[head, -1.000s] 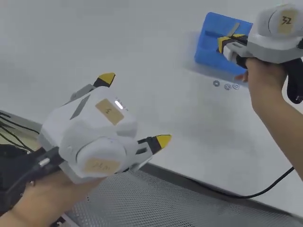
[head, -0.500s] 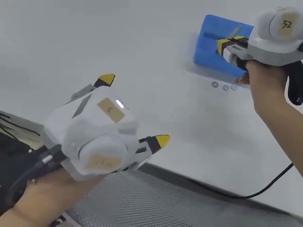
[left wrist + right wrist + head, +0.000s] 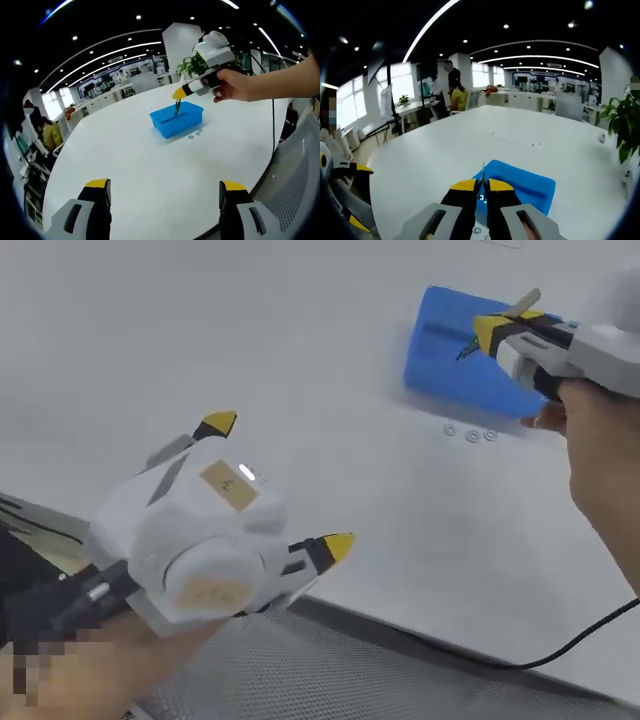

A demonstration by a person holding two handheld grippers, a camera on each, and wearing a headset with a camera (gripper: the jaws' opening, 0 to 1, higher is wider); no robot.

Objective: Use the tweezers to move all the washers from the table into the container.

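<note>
Blue container (image 3: 455,360): it sits open side up on the white bench (image 3: 300,330), at the far side from us. We cannot make out what lies inside it.
Washers (image 3: 470,434): three small rings lie in a row on the bench, just beside the container's near wall and not touching it.
Right tongs (image 3: 495,330): these are pressed together on the tweezers (image 3: 522,305) and hover over the container.
Tweezers: the tips slant down toward the container's inside. Whether a washer is pinched between them is too small to tell.
Left tongs (image 3: 277,483): these are spread wide and hold nothing. They are near the bench's front edge, well apart from the work.
Step in hand: we judge it to be a release over the container (or the turn back toward the row).
Doing it well: we should bring the tips low and inside the walls before easing the squeeze, so that a ring drops flat and does not bounce out.
Next ring: we would take the end washer first, pinching across its rim with a light squeeze.
Risk: too hard a pinch may flick a ring across the smooth bench.
</note>
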